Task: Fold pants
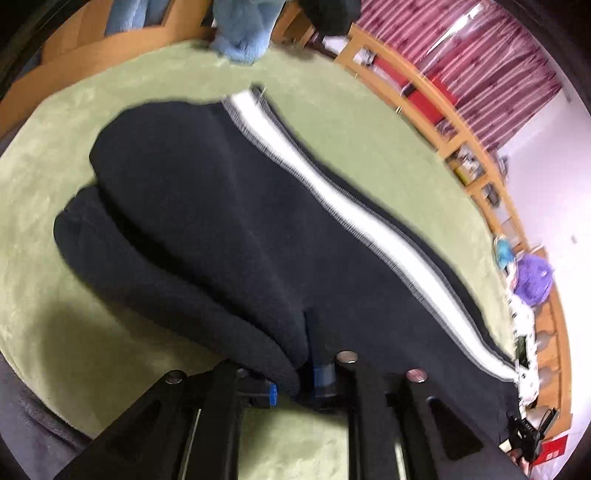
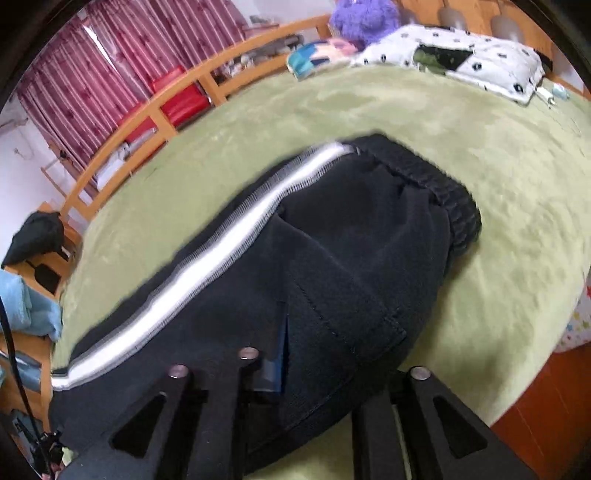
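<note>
Left wrist view: the black pants are seen spread across a green blanket, the two leg ends lying side by side at the left and a white side stripe running along the far edge. The left gripper is seen at the bottom of the frame, its fingers closed onto a bunched fold of the pants, with the dark cloth pinched between the blue-padded tips. A blue fluffy cloth is seen at the far edge of the blanket, a wooden bed rail curves along the right, and a purple plush toy lies beyond it near red striped curtains.

Right wrist view: the waistband end of the pants is shown, the elastic band lying on the green blanket and a back pocket facing up. The right gripper is seen clamped on the pants fabric near the pocket edge, one blue-padded finger partly buried in the cloth. A spotted white pillow rests at the far side of the blanket, with the purple plush toy just behind it
</note>
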Available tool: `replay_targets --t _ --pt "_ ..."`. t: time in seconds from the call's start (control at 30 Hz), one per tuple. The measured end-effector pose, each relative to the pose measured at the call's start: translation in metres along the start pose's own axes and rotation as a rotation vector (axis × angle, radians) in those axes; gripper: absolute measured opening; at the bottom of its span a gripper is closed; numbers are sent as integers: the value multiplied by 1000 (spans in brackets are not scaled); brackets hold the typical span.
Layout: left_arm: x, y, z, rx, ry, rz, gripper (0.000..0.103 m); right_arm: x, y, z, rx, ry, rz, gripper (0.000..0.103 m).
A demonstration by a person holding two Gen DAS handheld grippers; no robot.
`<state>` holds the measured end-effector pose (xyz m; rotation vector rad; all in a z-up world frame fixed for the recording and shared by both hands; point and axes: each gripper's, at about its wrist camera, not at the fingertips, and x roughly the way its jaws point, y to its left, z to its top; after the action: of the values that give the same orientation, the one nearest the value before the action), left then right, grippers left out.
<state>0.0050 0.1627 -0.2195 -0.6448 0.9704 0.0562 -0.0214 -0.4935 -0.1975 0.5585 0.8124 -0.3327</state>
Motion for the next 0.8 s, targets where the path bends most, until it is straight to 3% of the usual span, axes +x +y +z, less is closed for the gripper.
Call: replay_targets --t 0.07,0.17,0.33,0.53,0.63,0.67,0.73,0.8 --pt "-2 10 -1 -18 28 21 36 5 0 -7 -18 27 -54 39" --pt "-22 21 -5 -10 -14 18 57 -8 -1 -23 -27 26 -108 50" --pt "-48 39 12 16 -110 42 57 -41 11 -46 -67 -31 -179 50" --pt "-39 67 54 -71 -163 36 57 -61 29 -54 -45 -72 -187 50" --pt "-17 80 66 -141 -121 -4 49 -62 45 -59 -40 -69 -185 50" --pt "-13 82 66 -155 -119 -8 29 -61 52 -61 -39 -65 -177 50" --pt "-9 83 69 -143 -103 -36 7 -57 63 -63 -46 -60 -161 50" --pt "-27 84 67 -156 -141 -80 7 -52 79 -64 -81 -49 -151 50"
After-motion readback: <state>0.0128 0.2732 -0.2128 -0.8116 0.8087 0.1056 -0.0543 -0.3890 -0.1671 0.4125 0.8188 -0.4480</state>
